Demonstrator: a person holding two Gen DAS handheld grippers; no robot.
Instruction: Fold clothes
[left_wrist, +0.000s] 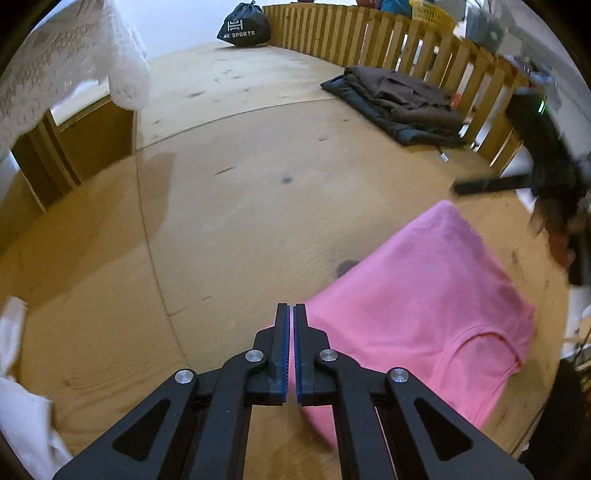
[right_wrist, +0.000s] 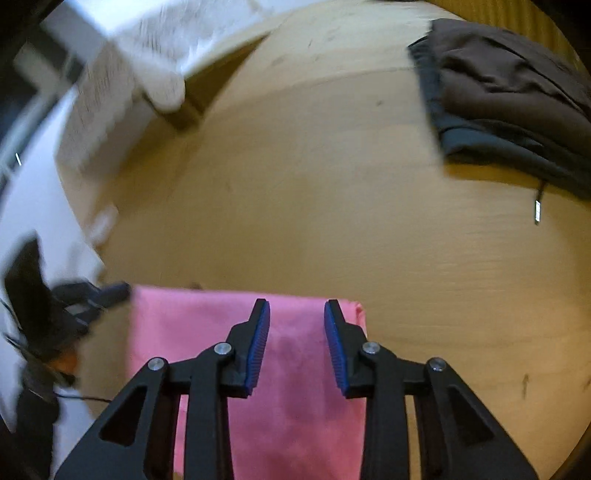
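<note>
Lying flat beneath the right gripper (right_wrist: 297, 334), whose jaws stand apart and empty, the pink shirt (right_wrist: 295, 398) sits right of the closed, empty left gripper (left_wrist: 290, 332).

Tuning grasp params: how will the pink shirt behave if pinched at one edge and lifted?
The pink shirt is probably floppy: it lies flat and folded, following the wooden floor, so it should drape and unfold. Likely light, being thin knit. A push would probably bunch it, not slide it, though that is uncertain.
</note>
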